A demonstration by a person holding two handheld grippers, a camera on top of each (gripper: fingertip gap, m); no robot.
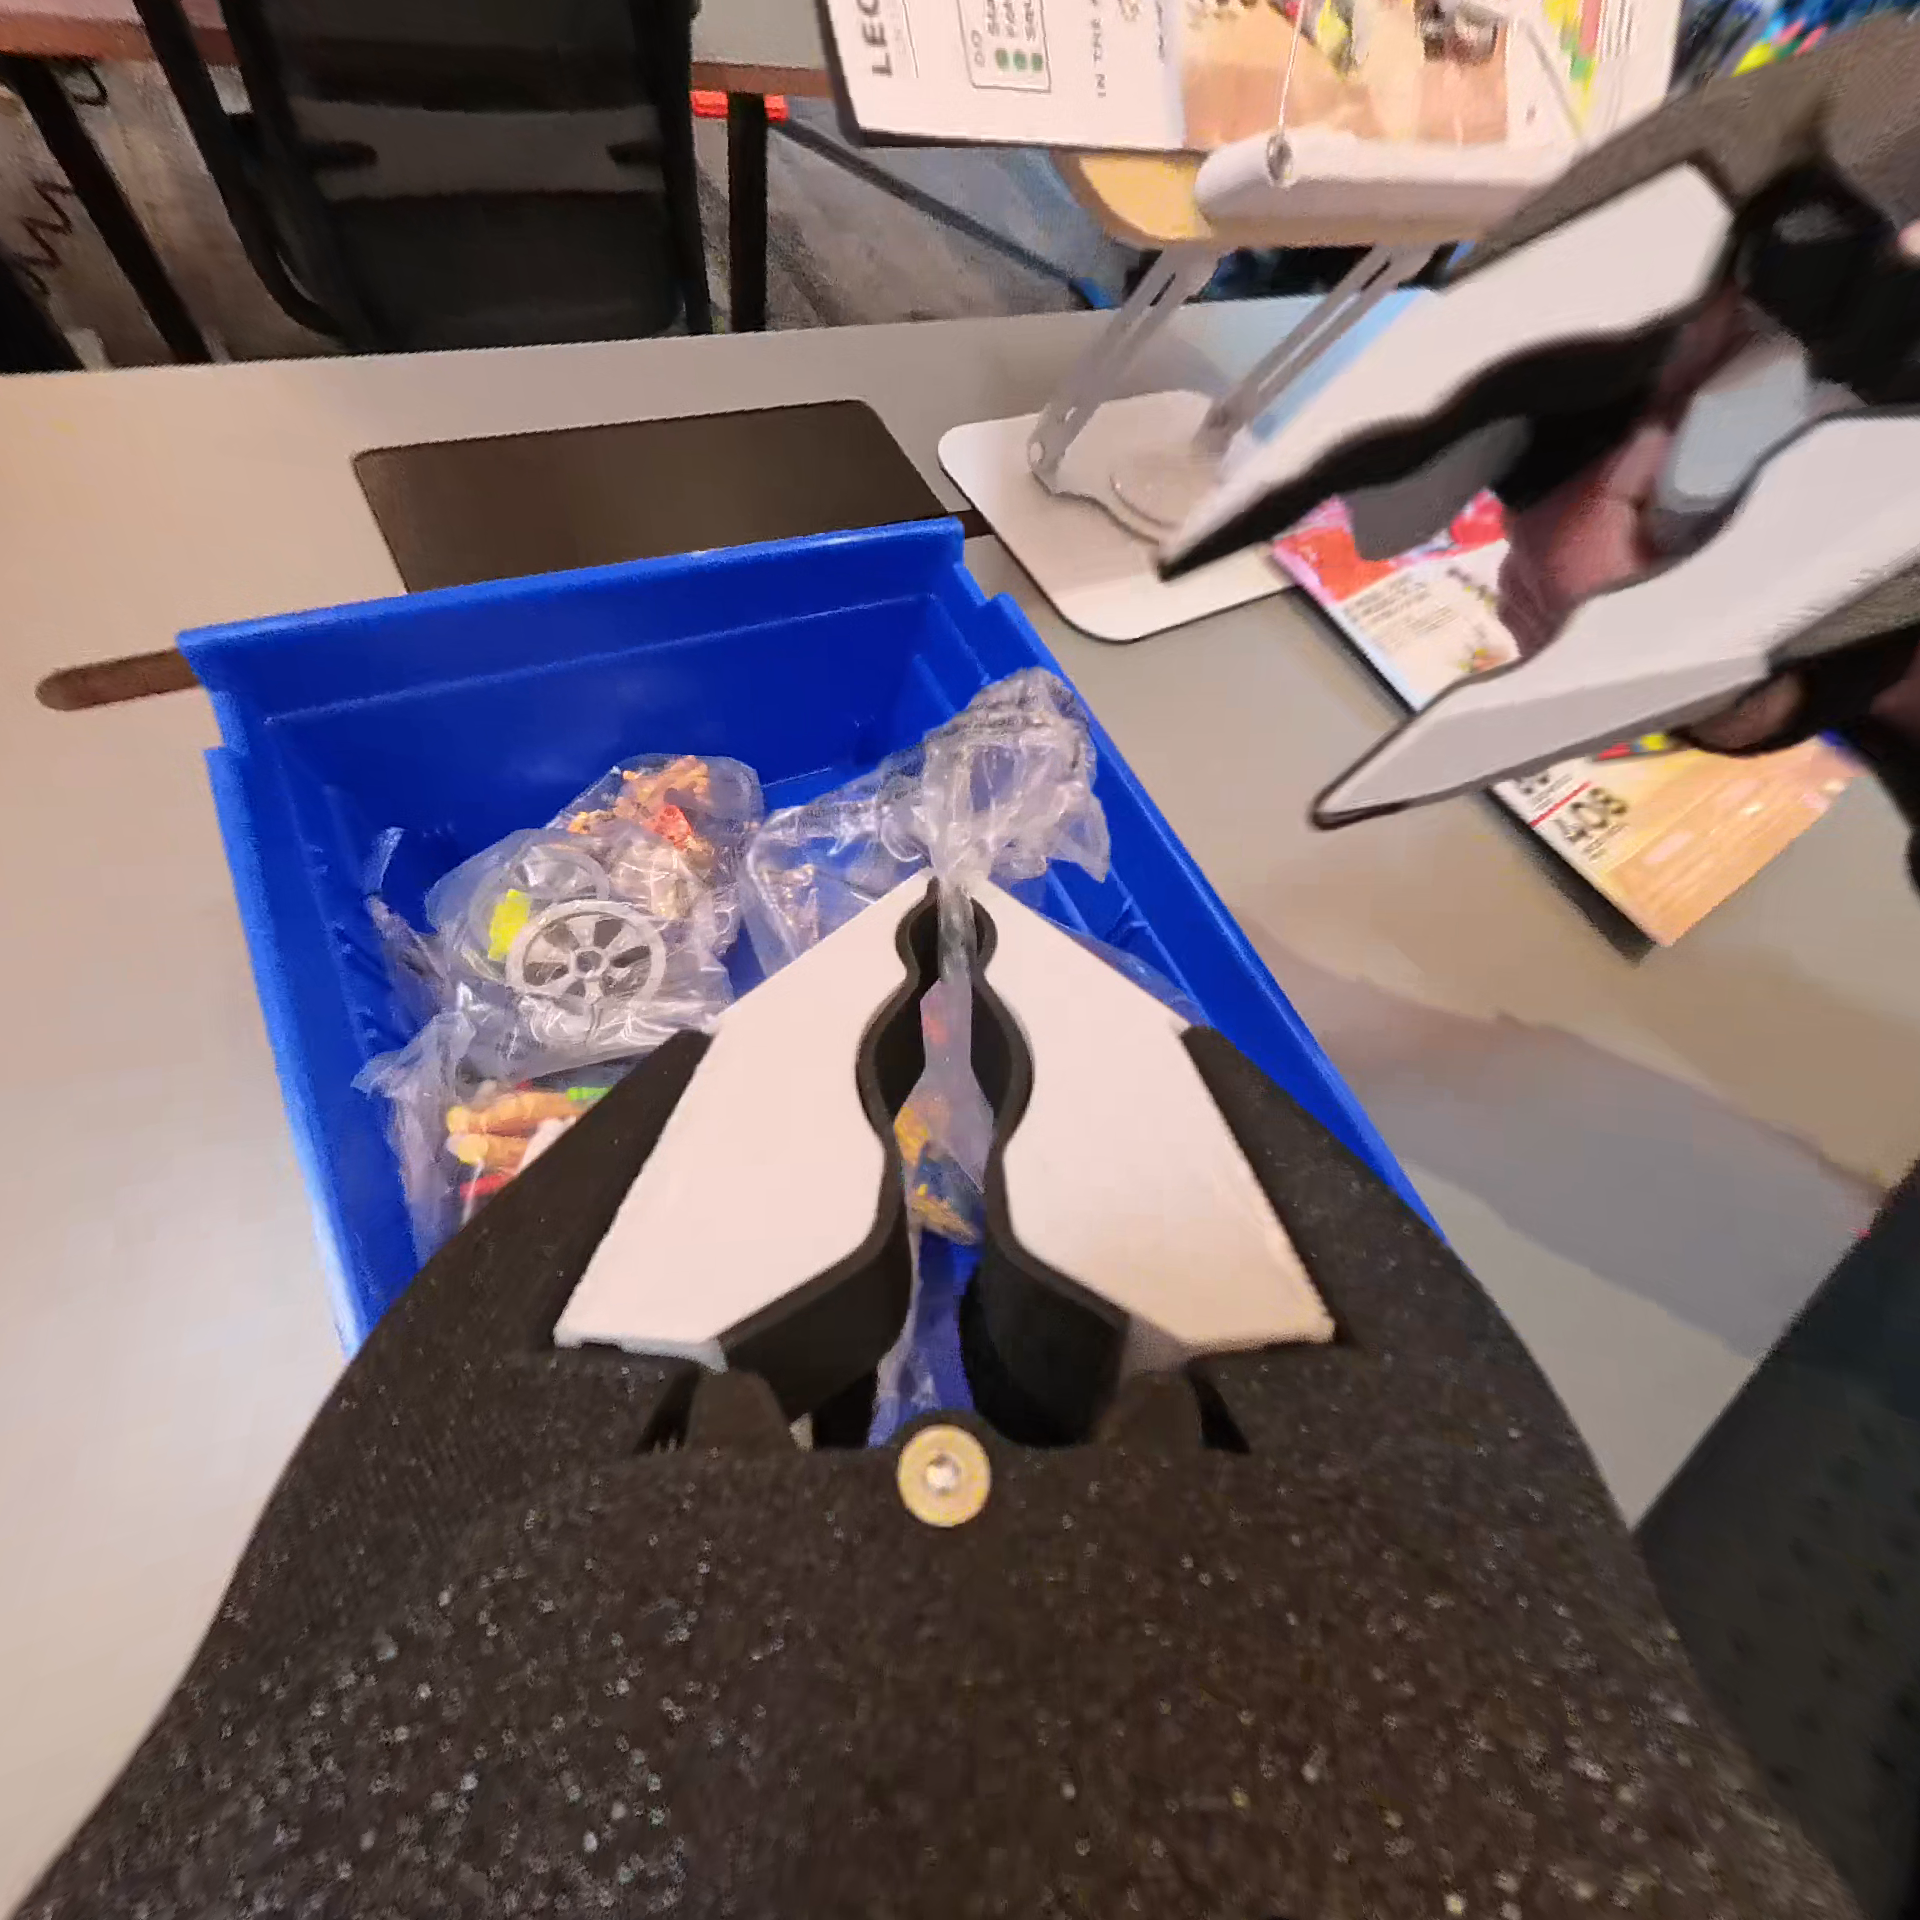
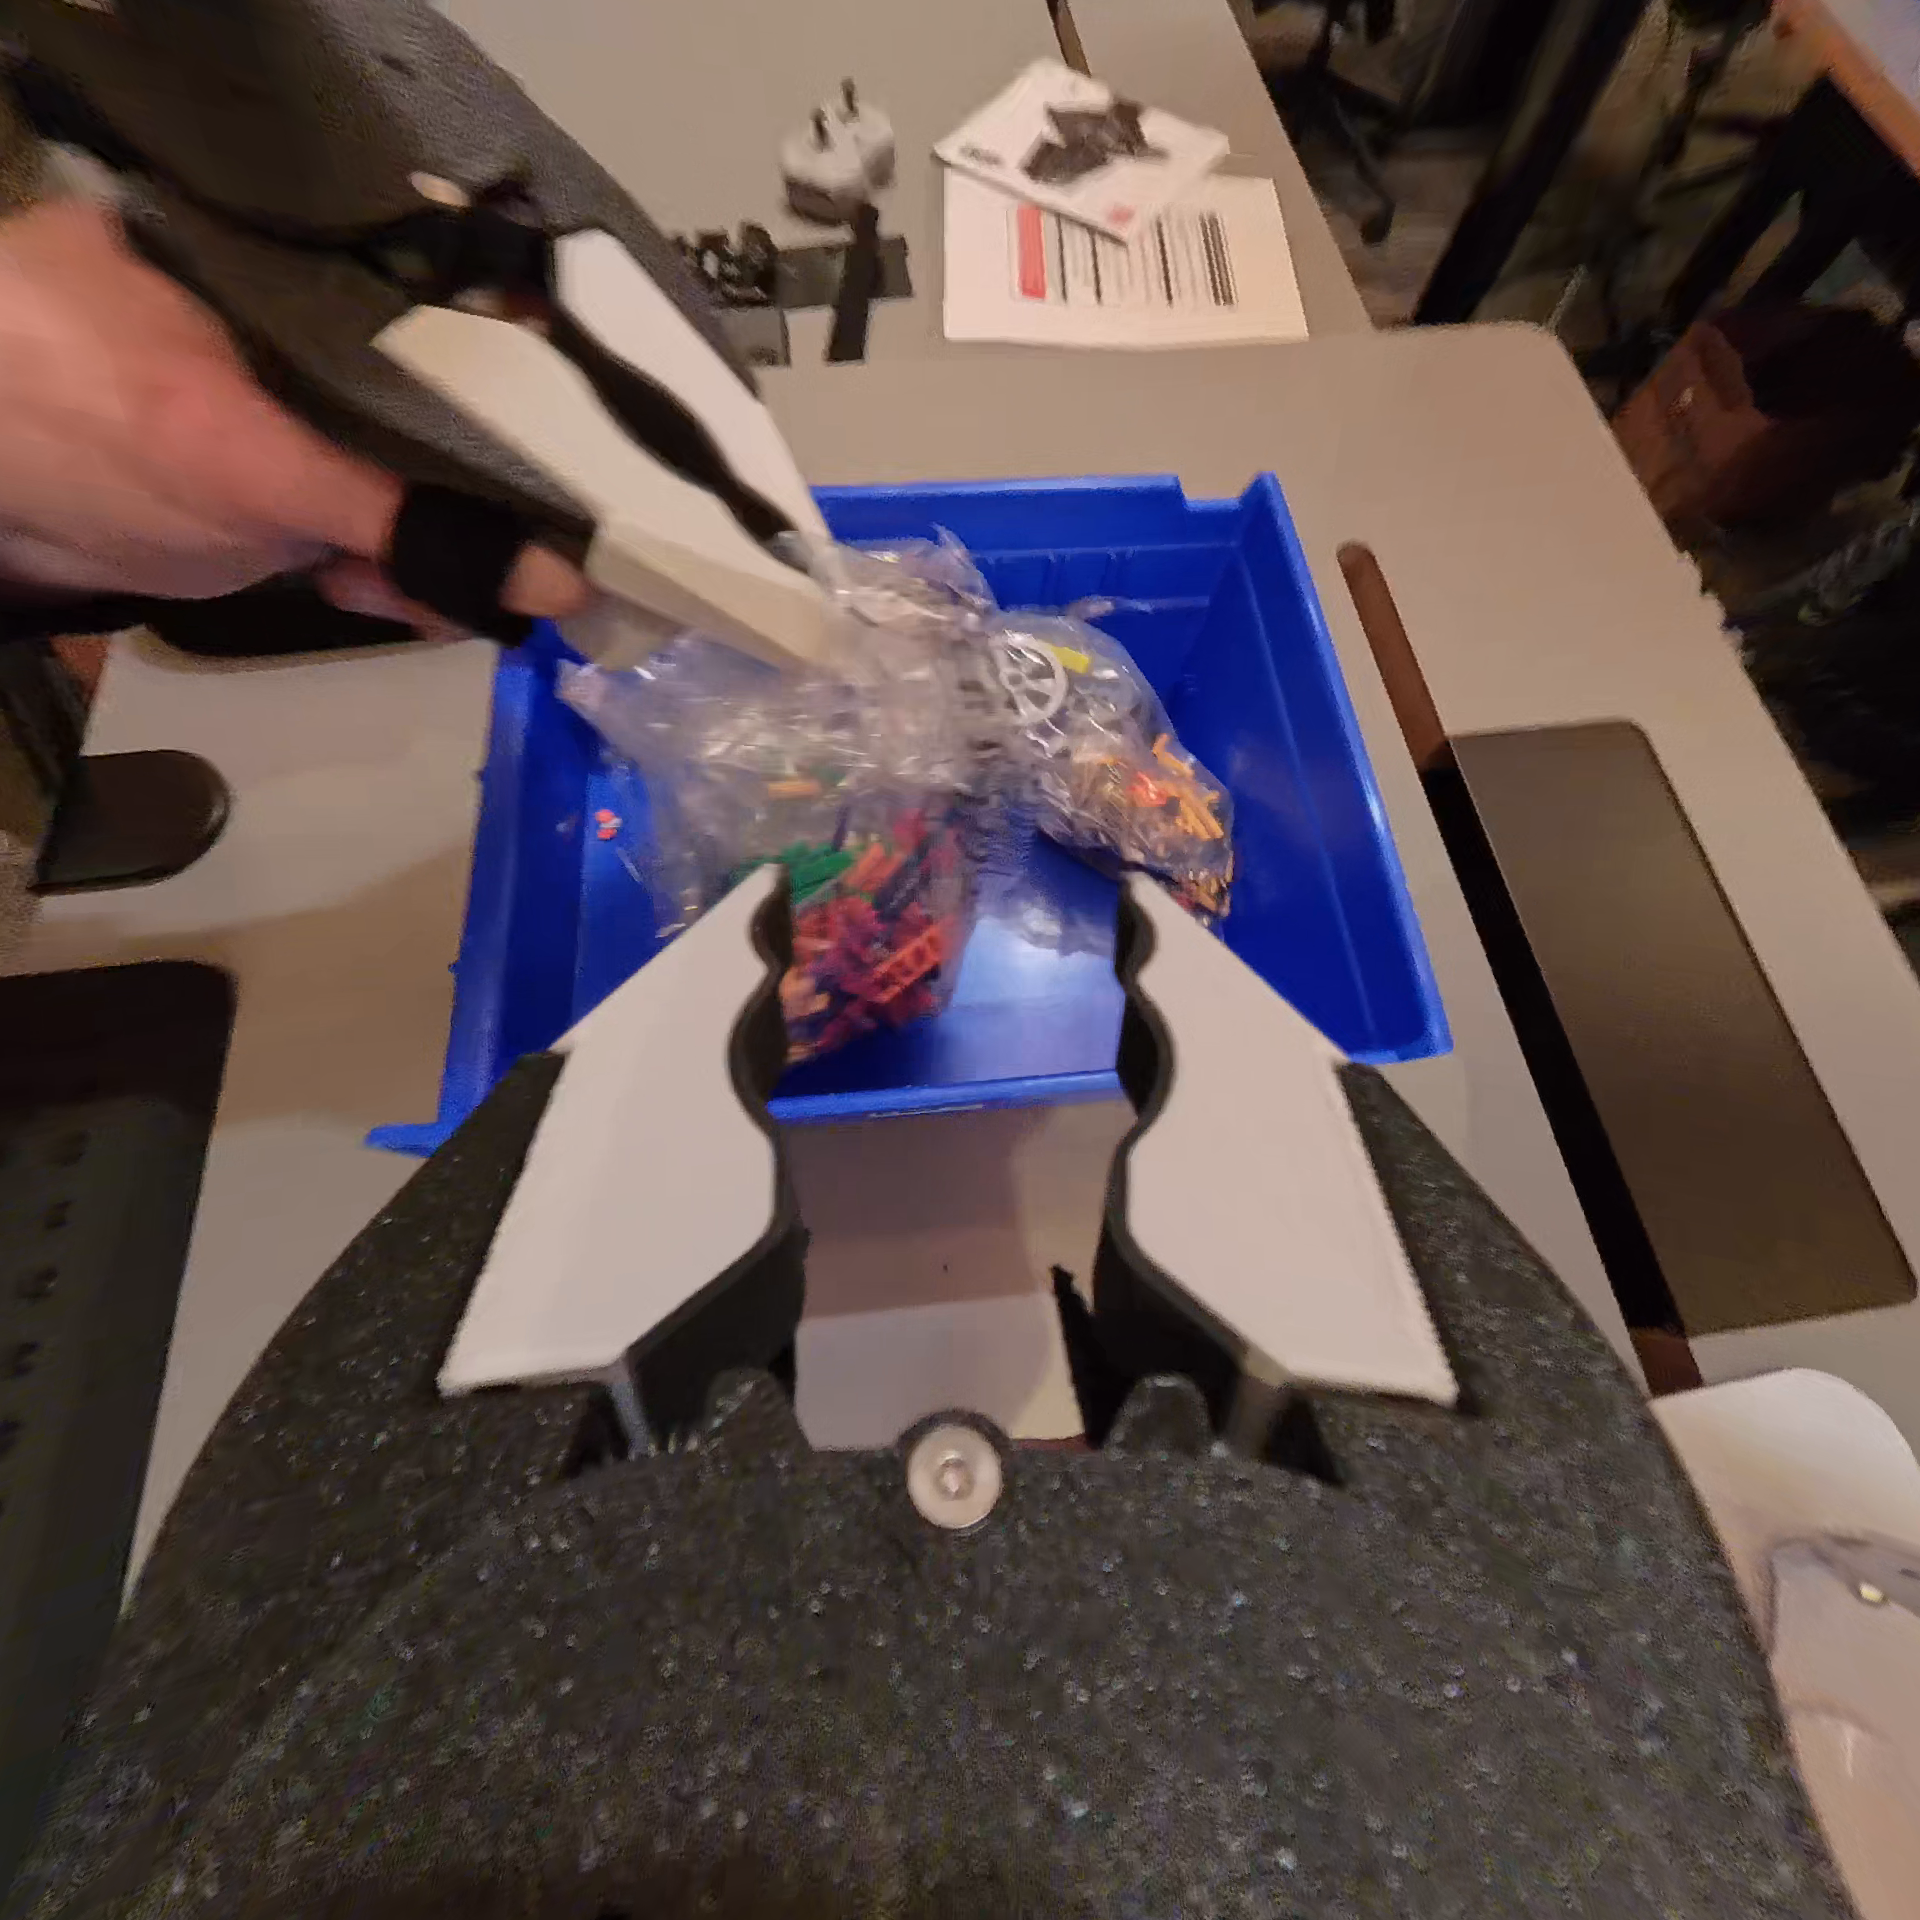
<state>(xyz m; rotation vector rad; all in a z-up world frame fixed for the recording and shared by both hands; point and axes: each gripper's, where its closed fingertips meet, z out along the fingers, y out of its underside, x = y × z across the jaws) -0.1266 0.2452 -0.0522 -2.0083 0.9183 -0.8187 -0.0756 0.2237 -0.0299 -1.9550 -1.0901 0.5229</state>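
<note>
A blue plastic bin (image 1: 582, 634) (image 2: 1309, 748) sits on a grey table and holds several clear plastic bags of small coloured building parts. My left gripper (image 1: 948, 902) is shut on the crumpled top of one clear bag (image 1: 997, 790), over the bin; it also shows in the right wrist view (image 2: 831, 597), pinching that bag (image 2: 790, 727). Another bag with grey wheels (image 1: 582, 956) lies in the bin. My right gripper (image 2: 948, 894) is open and empty, just before the bin's near wall; it also shows at the upper right of the left wrist view (image 1: 1247, 675).
A white stand (image 1: 1122, 520) holds an open booklet (image 1: 1039, 73) beyond the bin. A colourful box (image 1: 1621, 790) lies on the table at right. Papers (image 2: 1122, 249) and a white plug (image 2: 836, 156) lie farther off. Dark insets (image 2: 1662, 1018) are set in the table. The left gripper's tips are roughly 7 cm from the right gripper's.
</note>
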